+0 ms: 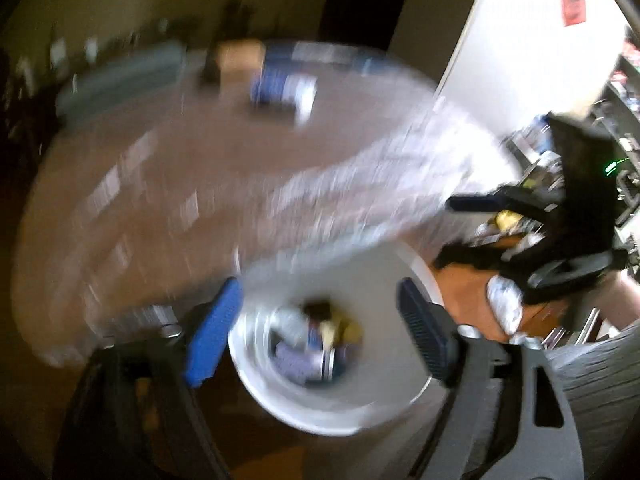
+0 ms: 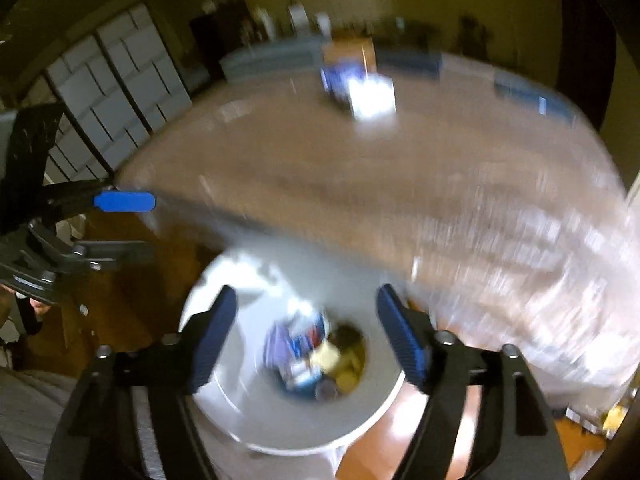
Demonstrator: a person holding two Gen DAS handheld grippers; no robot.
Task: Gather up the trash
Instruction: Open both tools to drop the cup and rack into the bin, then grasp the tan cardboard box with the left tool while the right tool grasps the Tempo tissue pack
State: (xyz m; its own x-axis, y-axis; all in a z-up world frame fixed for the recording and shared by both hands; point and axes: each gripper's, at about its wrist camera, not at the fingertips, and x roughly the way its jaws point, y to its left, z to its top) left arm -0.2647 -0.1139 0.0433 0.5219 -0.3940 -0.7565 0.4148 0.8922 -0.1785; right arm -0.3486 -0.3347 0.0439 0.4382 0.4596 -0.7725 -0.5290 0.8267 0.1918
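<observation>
A white bin (image 1: 320,420) stands on the floor below the table edge, with several pieces of trash (image 1: 312,344) at its bottom: wrappers, a can, something yellow. My left gripper (image 1: 320,320) hangs over the bin's mouth, open, with nothing between its blue pads (image 1: 216,328). My right gripper (image 2: 308,312) is also above the bin (image 2: 288,436) and its trash (image 2: 316,356), open and empty. Each shows in the other's view: the right gripper (image 1: 460,232) at the right, the left gripper (image 2: 136,228) at the left. Both views are motion-blurred.
A brown table (image 1: 200,180) under clear plastic fills the far side; a blue-and-white packet (image 2: 360,92), a cardboard box (image 1: 240,56) and grey boxes lie on it. Grey drawer units (image 2: 120,92) stand left, a white door (image 1: 520,60) right. The floor (image 1: 472,292) is wood.
</observation>
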